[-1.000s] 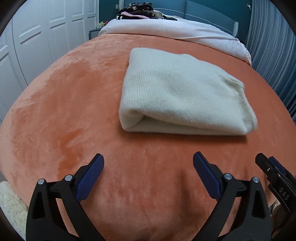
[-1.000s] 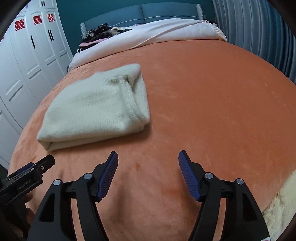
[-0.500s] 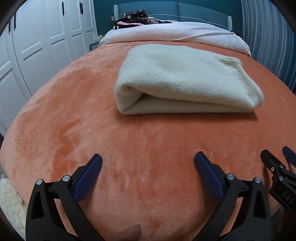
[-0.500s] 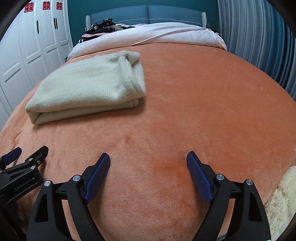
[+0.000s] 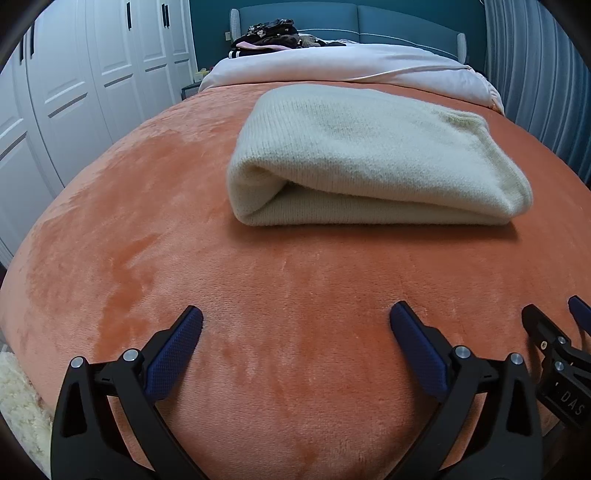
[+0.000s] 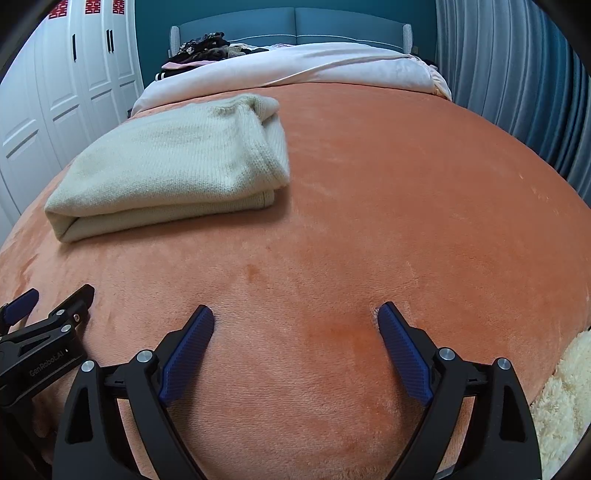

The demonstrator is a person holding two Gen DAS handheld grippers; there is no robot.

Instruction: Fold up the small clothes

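Observation:
A cream knitted garment [image 5: 369,158] lies folded on the orange blanket [image 5: 184,240] of the bed; it also shows in the right wrist view [image 6: 173,166] at the left. My left gripper [image 5: 295,317] is open and empty, low over the blanket, well short of the garment's near edge. My right gripper [image 6: 295,314] is open and empty, low over the blanket, to the right of the garment and nearer than it. Each gripper shows at the edge of the other's view: the right one [image 5: 554,325] and the left one [image 6: 55,299].
A pale pink duvet [image 5: 351,66] and a pile of dark clothes [image 5: 269,33] lie at the head of the bed by the blue headboard [image 6: 295,22]. White wardrobe doors [image 5: 92,74] stand left, a blue curtain [image 6: 517,74] right. A fluffy cream rug [image 6: 561,398] lies below.
Both grippers have dropped lower and drawn back toward the foot of the bed, so the views are flatter. The folded garment has not moved. Both stay open.

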